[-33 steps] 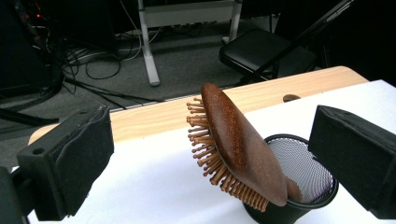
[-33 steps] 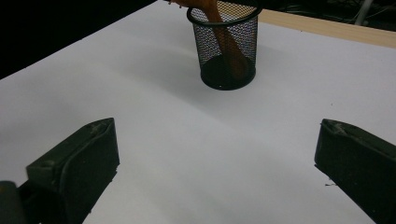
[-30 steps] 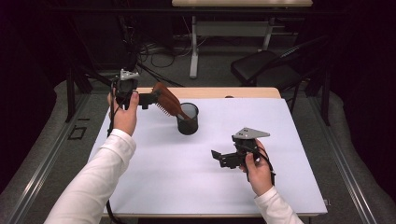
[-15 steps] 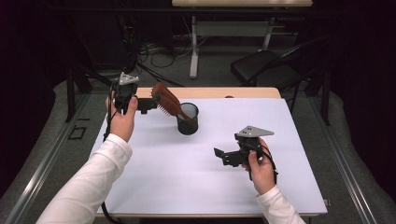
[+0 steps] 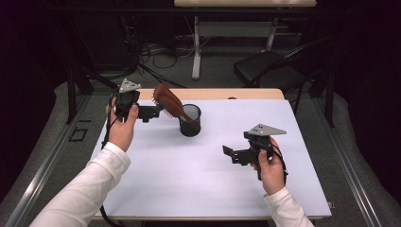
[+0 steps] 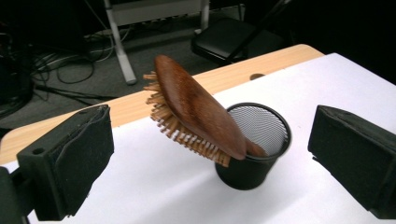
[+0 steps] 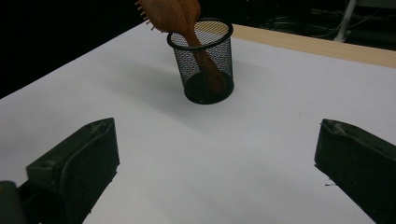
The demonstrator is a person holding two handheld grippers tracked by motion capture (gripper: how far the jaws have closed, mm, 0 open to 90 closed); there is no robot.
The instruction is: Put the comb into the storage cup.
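A brown wooden hairbrush [image 5: 169,101] stands handle-down in a black mesh cup [image 5: 190,120] at the back of the white table and leans left, bristles down. My left gripper [image 5: 158,112] is just left of the brush head, open. In the left gripper view the brush [image 6: 196,109] and cup [image 6: 254,158] sit between the wide-apart jaws of the left gripper [image 6: 212,154], untouched. My right gripper [image 5: 231,153] is held open at the front right, pointing left. The right gripper view shows the cup [image 7: 205,65] and brush [image 7: 175,14] well beyond the right gripper [image 7: 219,158].
The white tabletop [image 5: 189,184] has a wooden strip [image 5: 236,93] along its back edge. Behind the table stand a black chair [image 5: 269,71] and a desk frame [image 5: 196,52], with cables on the floor. Metal rails run along both sides.
My left gripper has dropped slightly toward the person, staying beside the brush. The brush keeps leaning in the cup. The right gripper has barely shifted.
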